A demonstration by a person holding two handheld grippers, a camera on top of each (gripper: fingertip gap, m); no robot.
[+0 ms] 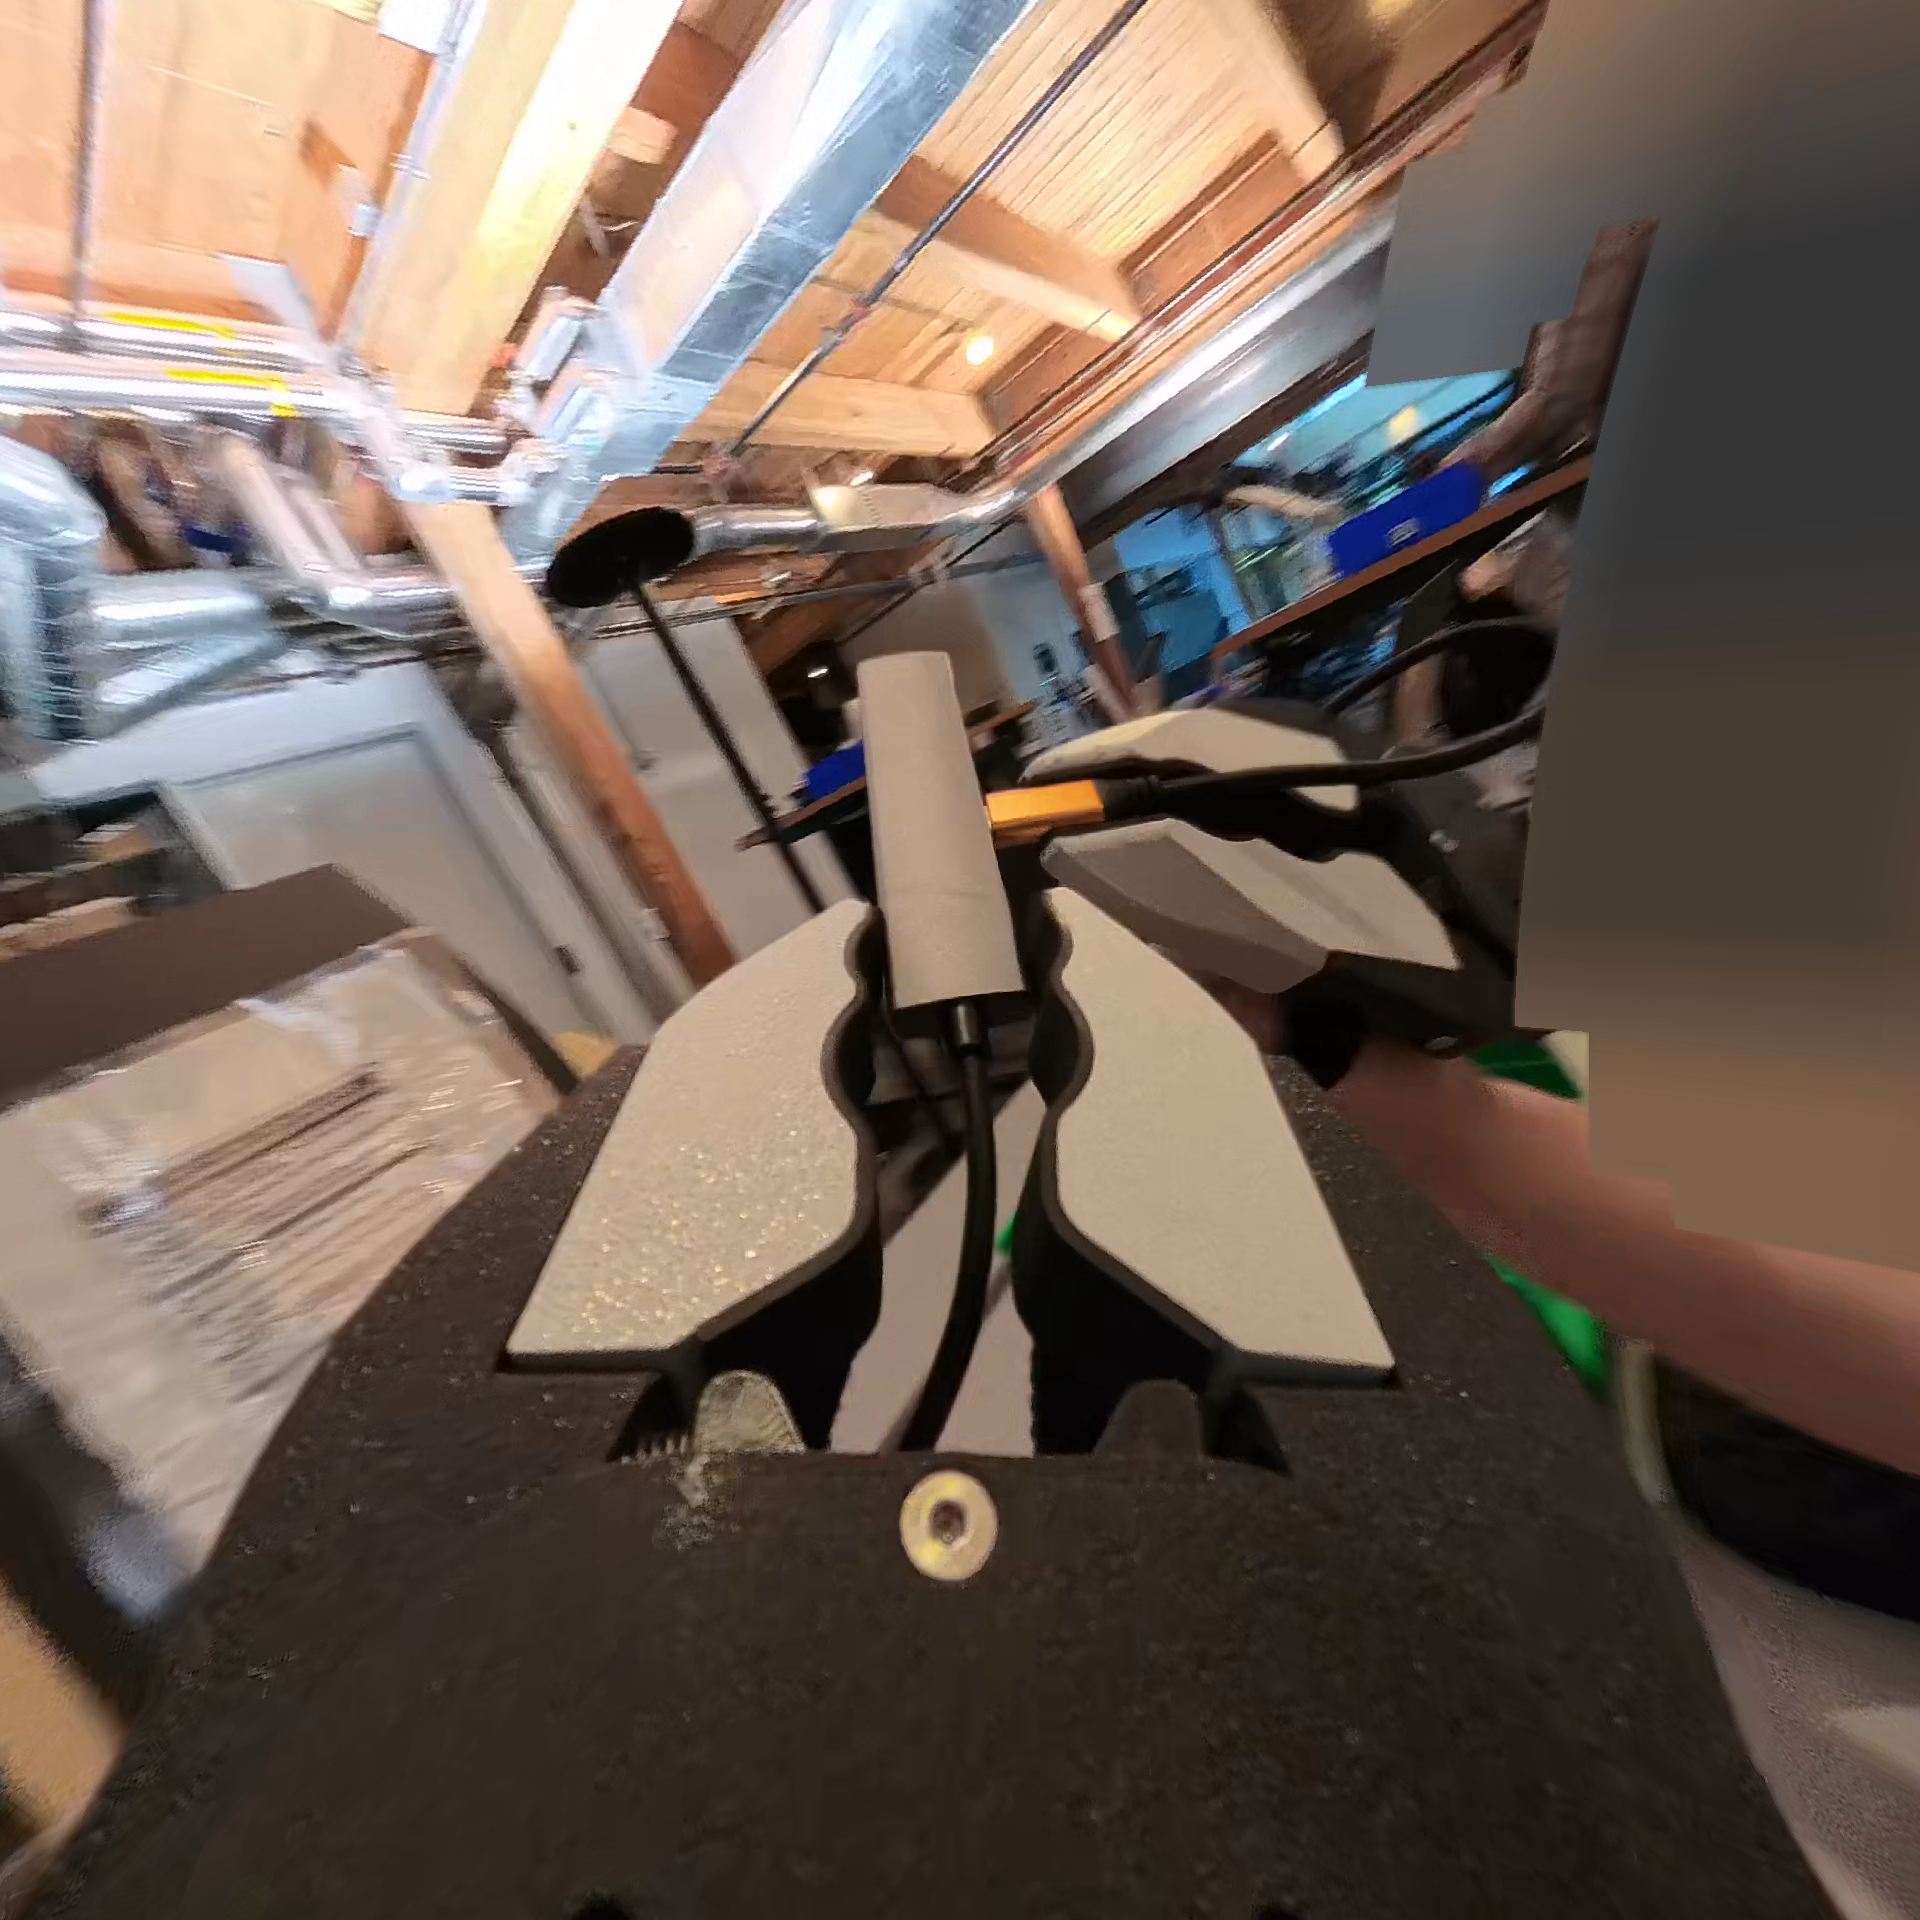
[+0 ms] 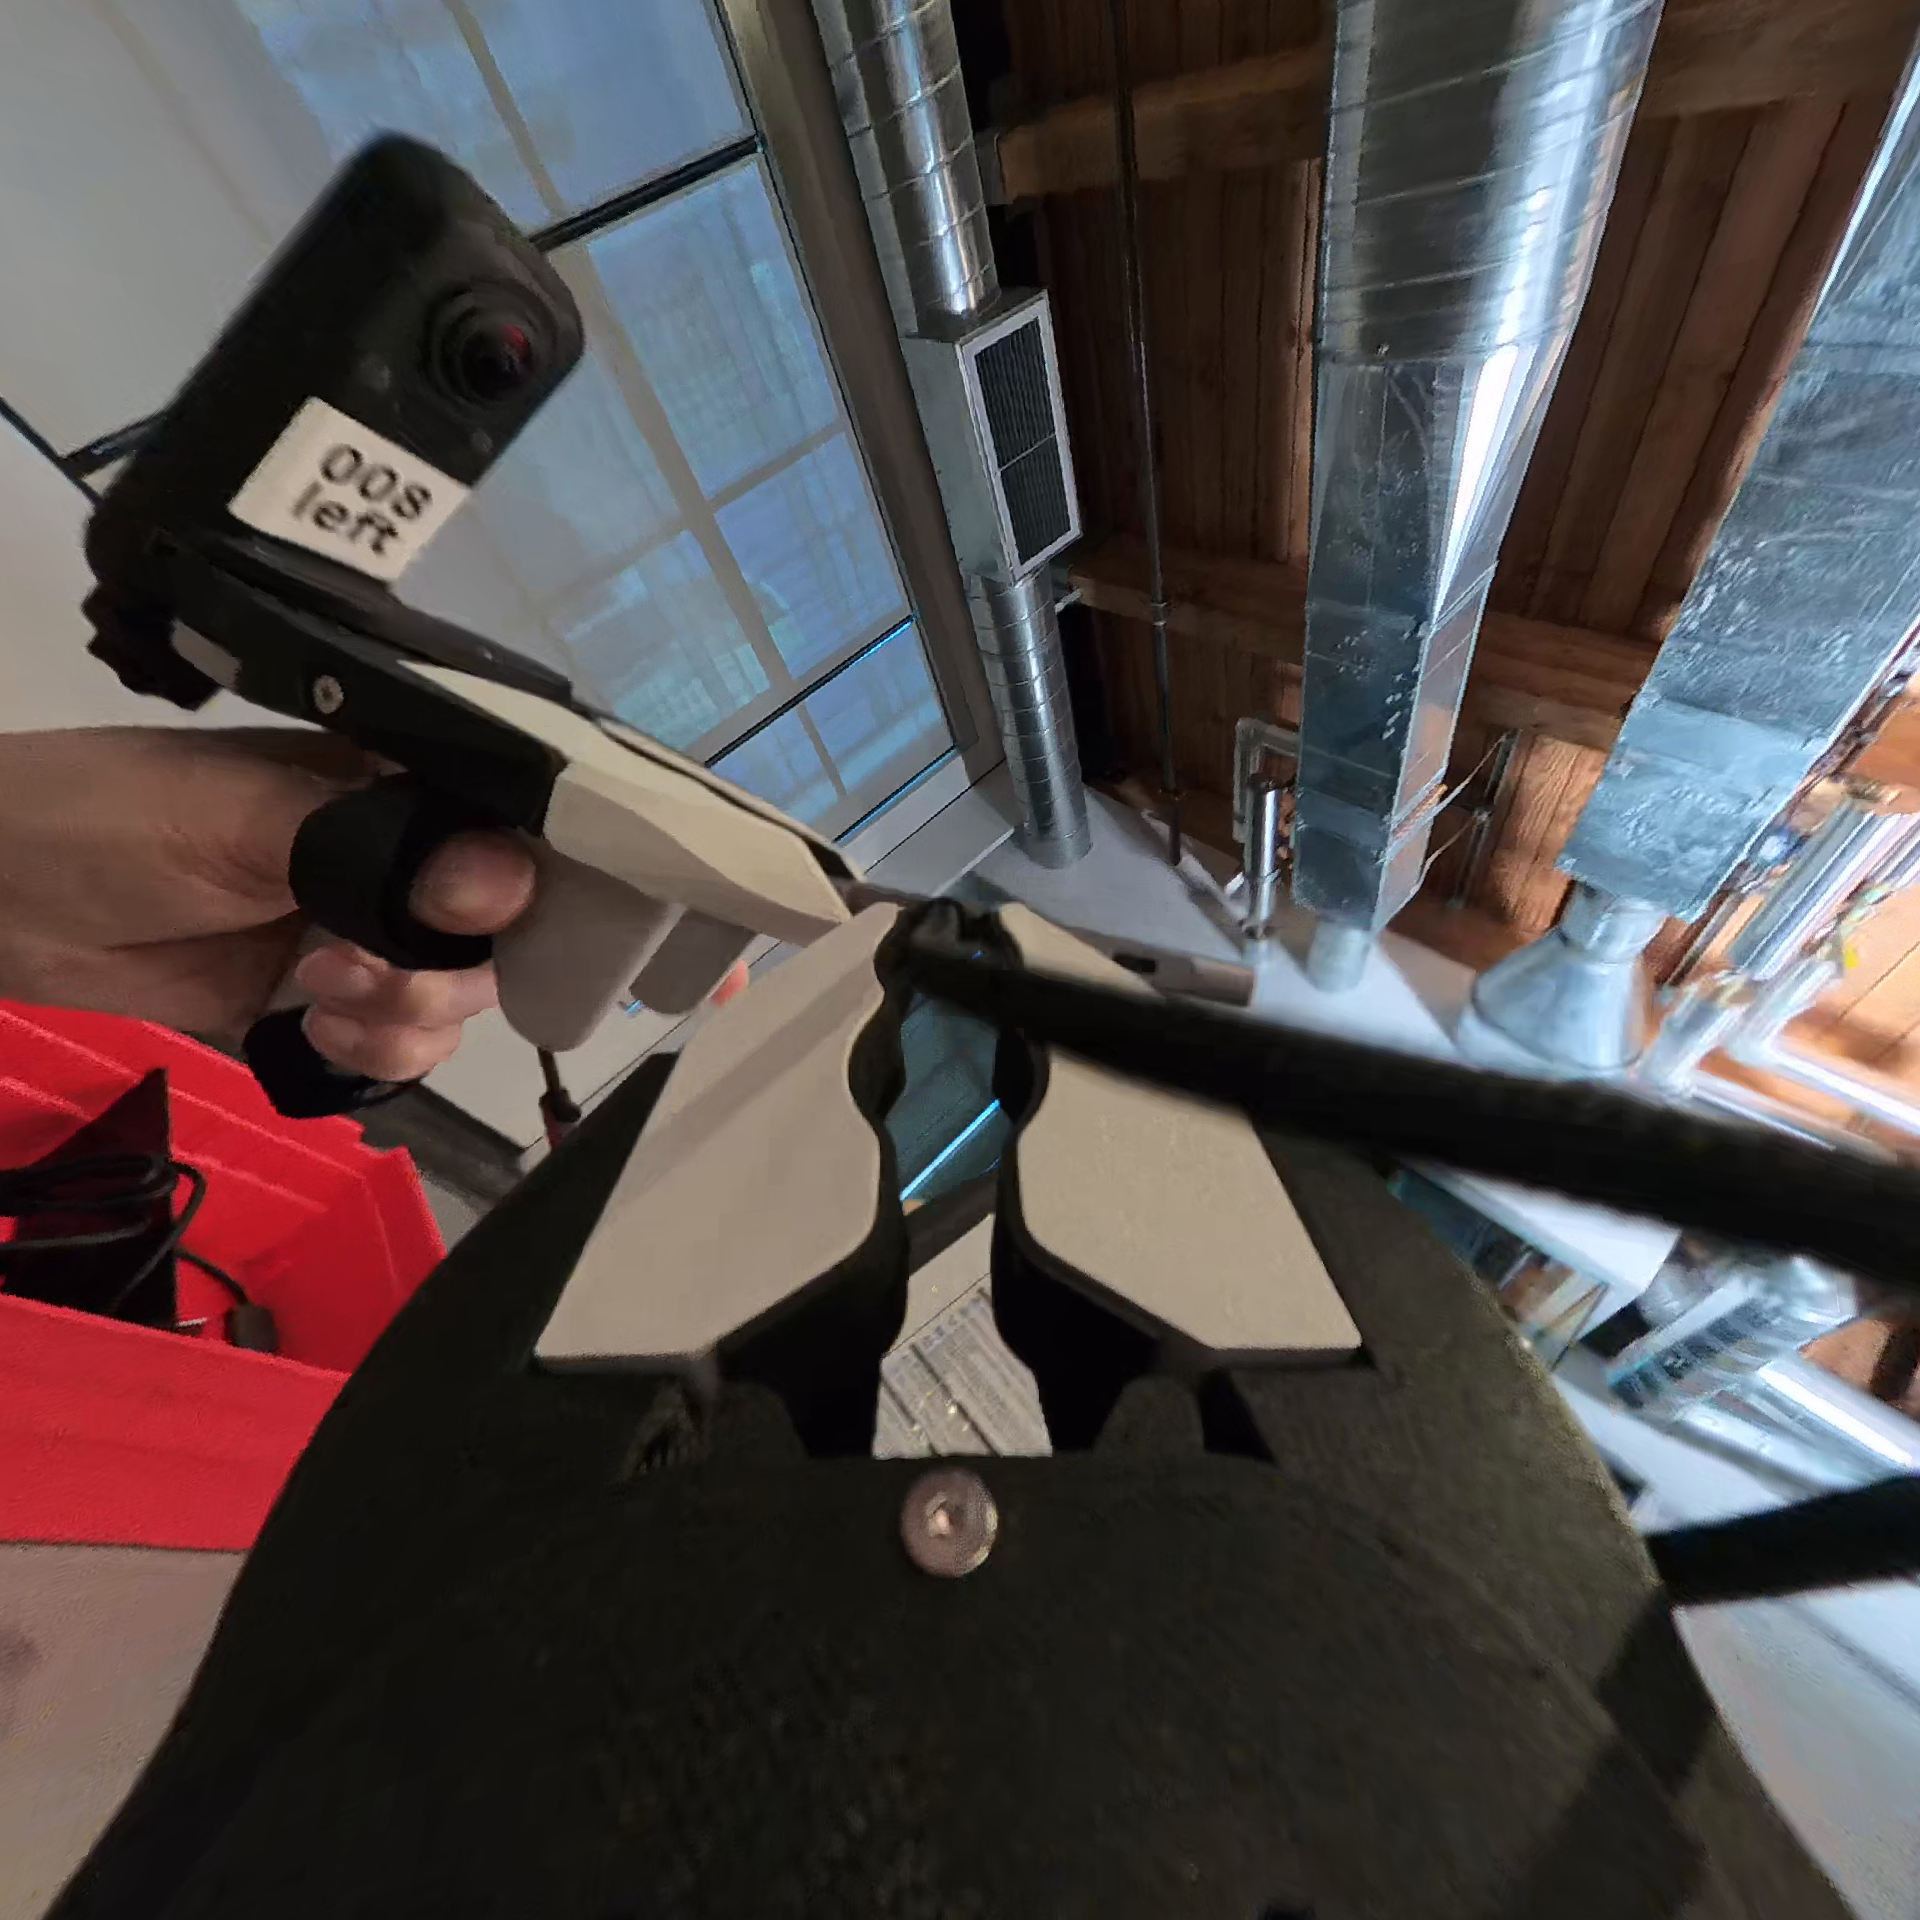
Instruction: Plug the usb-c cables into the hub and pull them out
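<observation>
- Two grippers are up in the air here, meeting near the middle of the left wrist view, ceiling ducts and beams behind them.
- The left gripper (image 1: 956,935) has its pale grey fingers (image 1: 727,1132) pinched narrow around the slim grey bar-shaped hub (image 1: 940,831), clamped near the hub's lower end.
- The hub's long axis runs nearly straight up the frame, leaning a touch left, free end pointing at the ceiling. Its own black cord (image 1: 966,1195) drops out of the bottom end, down between the fingers.
- The right gripper (image 1: 1070,821) comes in from the right side of the frame, closed on the orange metal usb-c plug (image 1: 1044,808) with the black cable (image 1: 1351,769) trailing off right.
- The plug lies roughly level, so crosswise to the hub, nose against the hub's right edge. Can't tell if it's seated or only touching.
- In the right wrist view the right gripper (image 2: 940,925) is near shut at centre frame, with the cable (image 2: 1351,1081) sweeping to the lower right; plug and hub are hidden there.
- My guess: this is the plug-in (or just-about-to-pull) step. Next move needs a straight push or pull along the plug's axis, with the left holding the hub dead steady.
</observation>
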